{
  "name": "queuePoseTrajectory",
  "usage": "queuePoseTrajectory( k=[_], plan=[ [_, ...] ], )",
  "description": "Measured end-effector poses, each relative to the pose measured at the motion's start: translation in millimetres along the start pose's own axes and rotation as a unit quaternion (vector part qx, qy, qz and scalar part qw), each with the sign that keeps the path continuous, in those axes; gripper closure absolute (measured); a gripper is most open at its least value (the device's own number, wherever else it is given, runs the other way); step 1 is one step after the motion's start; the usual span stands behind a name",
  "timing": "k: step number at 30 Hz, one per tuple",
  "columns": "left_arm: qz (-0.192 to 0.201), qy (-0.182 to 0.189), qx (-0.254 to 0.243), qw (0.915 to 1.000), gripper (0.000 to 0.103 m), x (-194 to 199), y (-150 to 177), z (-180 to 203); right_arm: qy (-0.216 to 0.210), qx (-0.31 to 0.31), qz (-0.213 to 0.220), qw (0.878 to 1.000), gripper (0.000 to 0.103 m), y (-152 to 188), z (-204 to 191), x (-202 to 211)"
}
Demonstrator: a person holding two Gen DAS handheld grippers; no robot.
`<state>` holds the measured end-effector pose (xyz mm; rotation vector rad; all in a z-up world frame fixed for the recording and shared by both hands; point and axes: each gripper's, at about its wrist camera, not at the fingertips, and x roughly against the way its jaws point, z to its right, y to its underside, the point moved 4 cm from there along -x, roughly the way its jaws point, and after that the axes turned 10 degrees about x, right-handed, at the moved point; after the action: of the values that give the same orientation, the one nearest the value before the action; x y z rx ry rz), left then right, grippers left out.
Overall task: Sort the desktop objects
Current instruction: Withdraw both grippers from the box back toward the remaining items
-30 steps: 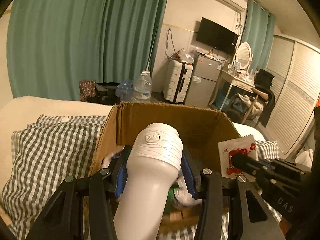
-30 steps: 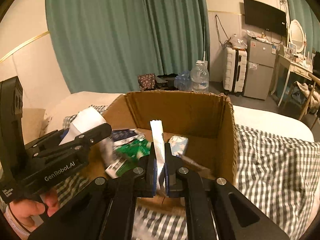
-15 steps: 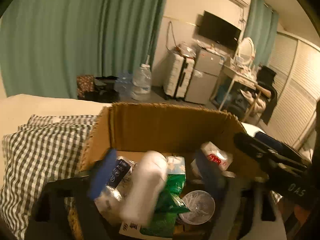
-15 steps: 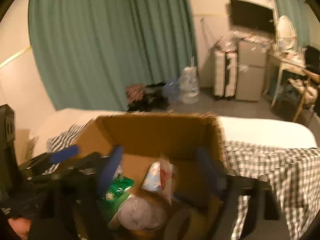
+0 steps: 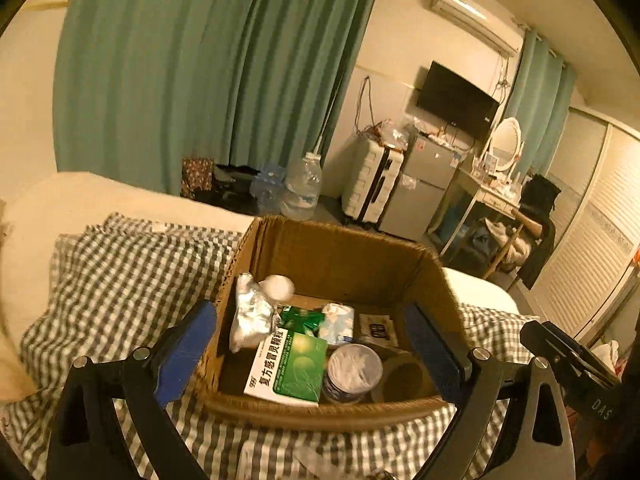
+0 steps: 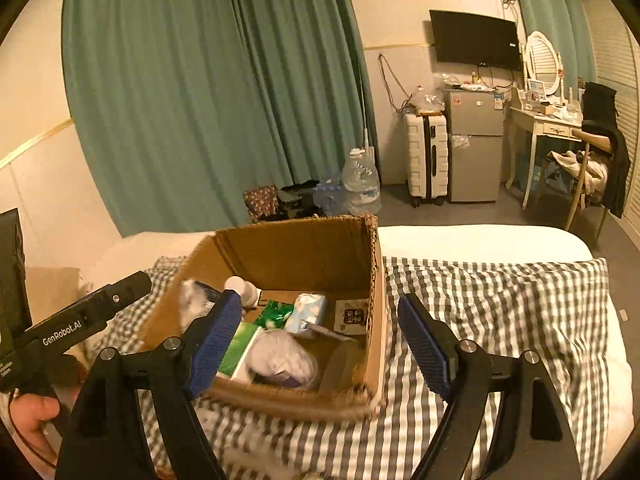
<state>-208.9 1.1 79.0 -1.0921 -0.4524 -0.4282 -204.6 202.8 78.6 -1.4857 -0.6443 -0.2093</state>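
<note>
An open cardboard box (image 5: pixel 340 252) (image 6: pixel 296 248) sits on a checked blanket. It holds a white bottle (image 5: pixel 278 287) (image 6: pixel 242 286), a silver pouch (image 5: pixel 250 316), a green-and-white medicine box (image 5: pixel 290 366), a round tub of cotton swabs (image 5: pixel 352 370) (image 6: pixel 280 356), a tissue pack (image 5: pixel 338 318) (image 6: pixel 306 312) and a small sachet (image 5: pixel 376 328) (image 6: pixel 352 316). My left gripper (image 5: pixel 312 352) is open and empty just before the box. My right gripper (image 6: pixel 324 344) is open and empty over the box's near right edge.
The checked blanket (image 6: pixel 500 312) covers a bed (image 5: pixel 80 208). Behind it are green curtains (image 5: pixel 200 72), a water jug (image 5: pixel 302 188), a white suitcase (image 6: pixel 426 156), a small fridge (image 6: pixel 474 144) and a dressing table (image 6: pixel 548 124). The left gripper's body (image 6: pixel 76 328) shows at the right wrist view's left.
My left gripper opened and let the white bottle fall into the box. My right gripper opened and released the flat sachet into the box. Both grippers have drawn back.
</note>
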Motion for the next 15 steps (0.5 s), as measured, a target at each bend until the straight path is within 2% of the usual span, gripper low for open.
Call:
queuePoseTrajectory(
  k=[4, 8, 12, 15],
  plan=[
    [0.025, 0.0, -0.021, 0.9995, 0.0, 46.6, -5.3, 15.2, 0.003, -0.01, 0.023, 1.0, 0.022, -8.9, -7.6, 44.1],
    [0.043, 0.006, -0.029, 0.9986, 0.0, 82.4, -2.0, 16.3, 0.012, -0.013, 0.03, 0.999, 0.022, -9.8, -16.0, 76.4],
    [0.033, 0.005, -0.023, 0.9992, 0.0, 98.2, 13.1, 5.1, 0.013, -0.005, 0.022, 1.0, 0.022, 3.6, -31.2, 92.9],
    [0.04, -0.003, -0.026, 0.9988, 0.0, 106.1, 32.5, -9.8, 0.017, 0.002, 0.017, 1.0, 0.022, 20.8, -42.4, 97.3]
  ],
)
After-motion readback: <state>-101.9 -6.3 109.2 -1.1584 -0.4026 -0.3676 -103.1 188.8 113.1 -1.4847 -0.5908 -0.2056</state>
